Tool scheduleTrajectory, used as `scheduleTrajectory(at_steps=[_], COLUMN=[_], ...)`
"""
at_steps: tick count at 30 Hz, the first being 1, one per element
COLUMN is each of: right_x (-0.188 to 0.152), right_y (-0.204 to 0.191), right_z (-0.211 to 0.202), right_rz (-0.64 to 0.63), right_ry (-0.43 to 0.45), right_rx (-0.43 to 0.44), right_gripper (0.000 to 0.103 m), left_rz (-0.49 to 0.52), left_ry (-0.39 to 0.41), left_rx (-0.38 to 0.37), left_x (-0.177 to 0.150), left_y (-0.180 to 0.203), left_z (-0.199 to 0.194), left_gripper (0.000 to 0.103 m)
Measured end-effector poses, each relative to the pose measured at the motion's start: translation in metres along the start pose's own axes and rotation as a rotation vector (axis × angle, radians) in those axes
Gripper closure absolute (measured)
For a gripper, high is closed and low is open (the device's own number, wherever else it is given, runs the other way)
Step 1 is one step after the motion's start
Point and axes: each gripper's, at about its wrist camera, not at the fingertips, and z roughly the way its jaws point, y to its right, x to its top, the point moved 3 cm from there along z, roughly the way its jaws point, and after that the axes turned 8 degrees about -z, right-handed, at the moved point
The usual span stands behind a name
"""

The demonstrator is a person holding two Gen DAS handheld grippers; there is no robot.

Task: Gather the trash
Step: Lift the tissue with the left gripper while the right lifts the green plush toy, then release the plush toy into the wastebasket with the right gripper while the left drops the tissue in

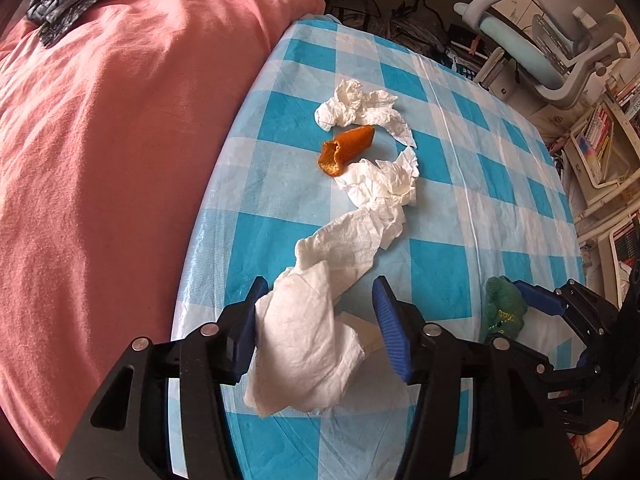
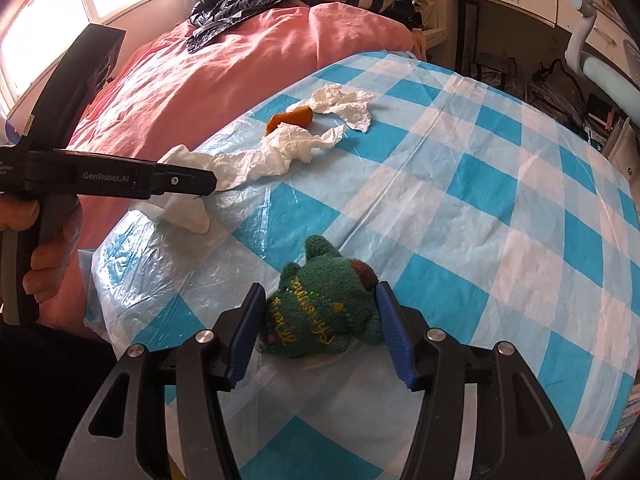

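Left: your left tool stands wide around the near end of the long tissue on the table | Right: your right tool stands wide, astride the green sock | Beyond: orange peel between crumpled tissues.

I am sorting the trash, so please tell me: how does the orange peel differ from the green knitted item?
The curled orange peel piece is smaller and stiff; the green knitted fabric item is bigger, soft and carries yellow lettering. The peel lies far from both tongs, between white crumpled tissues; the knitted item sits between the open right tongs. Both rest on the blue-and-white checkered tablecloth.
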Motion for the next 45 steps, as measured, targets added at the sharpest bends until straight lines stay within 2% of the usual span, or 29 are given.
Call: scheduleTrajectory(at_steps=[3,7,9,10,13,15,20,31,45], right_x=[-0.001,-0.001,-0.001,-0.001,0.000,0.002,0.008,0.001,-0.048], right_y=[0.000,0.000,0.000,0.000,0.000,0.000,-0.007,-0.033,-0.075], right_z=[0.002,0.003,0.002,0.001,-0.004,-0.010,-0.032,-0.092,-0.135], right_rz=[-0.004,-0.010,-0.013,-0.013,-0.013,-0.011,-0.011,-0.002,0.014], right_ry=[-0.005,-0.003,0.000,0.002,0.012,0.029,0.085,0.212,0.269], right_rx=[0.009,0.019,0.021,0.023,0.021,0.019,0.012,-0.003,-0.001], right_gripper=[0.046,0.048,0.050,0.051,0.053,0.053,0.053,0.053,0.053], left_rz=[0.045,0.160,0.207,0.212,0.186,0.185,0.135,0.156,0.172], left_ry=[0.000,0.011,0.026,0.023,0.009,0.030,0.103,0.319,0.368], left_rx=[0.032,0.128,0.162,0.151,0.094,0.083,-0.003,-0.060,-0.092], left_x=[0.000,-0.006,-0.008,-0.008,-0.007,-0.008,-0.005,-0.033,-0.101], left_y=[0.004,0.017,0.021,0.022,0.022,0.024,0.026,0.038,0.047], left_z=[0.003,0.007,0.007,0.006,0.002,-0.005,-0.029,-0.097,-0.133], left_gripper=[0.050,0.052,0.070,0.089,0.096,0.096,0.096,0.096,0.096])
